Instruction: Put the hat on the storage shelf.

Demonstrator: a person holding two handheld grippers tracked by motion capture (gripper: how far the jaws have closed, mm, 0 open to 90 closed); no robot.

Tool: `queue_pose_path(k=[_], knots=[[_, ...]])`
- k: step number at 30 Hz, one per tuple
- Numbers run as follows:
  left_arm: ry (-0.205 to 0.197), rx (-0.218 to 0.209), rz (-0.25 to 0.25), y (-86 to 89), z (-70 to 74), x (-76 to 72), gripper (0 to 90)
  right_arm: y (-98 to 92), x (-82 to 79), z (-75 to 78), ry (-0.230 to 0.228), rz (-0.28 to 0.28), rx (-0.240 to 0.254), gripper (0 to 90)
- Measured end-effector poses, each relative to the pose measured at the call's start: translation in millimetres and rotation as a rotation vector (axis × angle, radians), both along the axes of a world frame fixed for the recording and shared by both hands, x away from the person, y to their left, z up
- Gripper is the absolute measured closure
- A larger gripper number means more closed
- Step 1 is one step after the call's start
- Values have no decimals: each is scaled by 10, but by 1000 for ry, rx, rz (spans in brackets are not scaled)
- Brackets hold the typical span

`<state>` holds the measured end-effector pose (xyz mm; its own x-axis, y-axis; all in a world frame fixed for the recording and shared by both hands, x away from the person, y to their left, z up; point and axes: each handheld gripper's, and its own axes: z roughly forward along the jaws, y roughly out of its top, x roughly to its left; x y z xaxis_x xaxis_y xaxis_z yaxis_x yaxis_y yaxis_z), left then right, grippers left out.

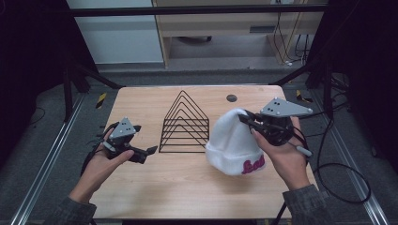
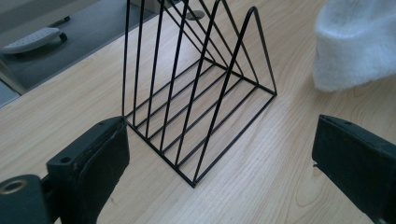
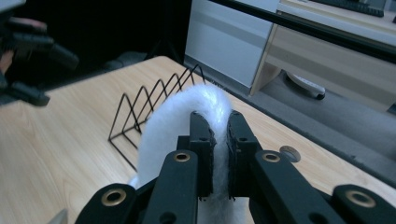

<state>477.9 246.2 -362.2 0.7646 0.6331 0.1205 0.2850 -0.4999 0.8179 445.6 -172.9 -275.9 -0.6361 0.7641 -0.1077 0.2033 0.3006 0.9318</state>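
Right gripper (image 3: 217, 135) has its jaws clenched on the crown of the white knitted beanie with pink lettering (image 1: 233, 140), lifted off the wooden tabletop (image 1: 187, 183) beside the black wire triangular rack (image 1: 185, 124). Left gripper (image 2: 219, 168) hangs released, empty. Pickup done; draping it on the rack looks left.

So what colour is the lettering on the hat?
Pink, on the white hat's cuff; the high view shows it best.
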Motion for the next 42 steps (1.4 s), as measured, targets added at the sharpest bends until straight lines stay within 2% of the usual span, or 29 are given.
queue_pose_path(k=[2, 6, 7, 8, 10, 12, 13, 14, 17, 18, 19, 20, 21, 22, 23, 24, 27, 30, 32, 34, 36, 39, 42], knots=[[-17, 10, -36, -49, 85, -16, 33, 6, 31, 51, -9, -14, 4, 835], [-14, 17, -50, -100, 167, 11, 33, 32, 86, 164, -27, -32, 6, 835], [-11, 23, -52, -107, 192, 19, 33, 66, 125, 276, -39, -41, 23, 835], [-11, 28, -53, -108, 213, 26, 33, 66, 125, 276, -39, -41, 23, 835], [-10, 16, -53, -115, 275, 48, 33, 126, 200, 426, -53, -48, 18, 835], [-15, 11, -55, -133, 315, 70, 34, 139, 222, 464, -56, -52, 22, 836], [-21, 9, -51, -148, 332, 89, 37, 185, 285, 560, -61, -68, 41, 835], [-22, 9, -39, -179, 357, 142, 41, 213, 319, 602, -69, -68, 49, 836], [-29, 1, -34, -195, 386, 173, 45, 289, 380, 689, -83, -67, 55, 836], [-33, -8, -35, -203, 410, 186, 54, 313, 394, 719, -87, -63, 60, 836], [-41, -26, -42, -217, 483, 214, 57, 391, 423, 817, -105, -53, 67, 836], [-41, -26, -42, -217, 483, 214, 63, 420, 431, 862, -116, -47, 69, 836], [-42, -42, -45, -221, 518, 230, 63, 420, 431, 862, -116, -47, 69, 836], [-39, -79, -50, -219, 575, 265, 89, 477, 435, 950, -136, -38, 84, 835], [-39, -79, -50, -219, 575, 265, 105, 477, 435, 950, -136, -38, 84, 835], [-30, -125, -58, -222, 621, 304, 126, 533, 442, 1027, -148, -29, 91, 836], [-10, -162, -69, -237, 648, 347, 151, 582, 452, 1078, -153, -24, 90, 835], [-11, -173, -80, -289, 666, 385, 162, 678, 471, 1134, -159, -10, 84, 835], [-10, -167, -92, -338, 668, 404, 169, 726, 495, 1146, -158, -3, 83, 835], [-15, -136, -100, -428, 663, 442, 176, 798, 535, 1164, -156, 14, 92, 835], [-10, -125, -105, -456, 663, 465, 182, 818, 542, 1168, -156, 14, 93, 835], [-9, -122, -101, -511, 656, 529, 188, 877, 578, 1177, -150, 23, 91, 835], [2, -118, -92, -540, 654, 610, 235, 916, 604, 1178, -145, 37, 94, 834]])
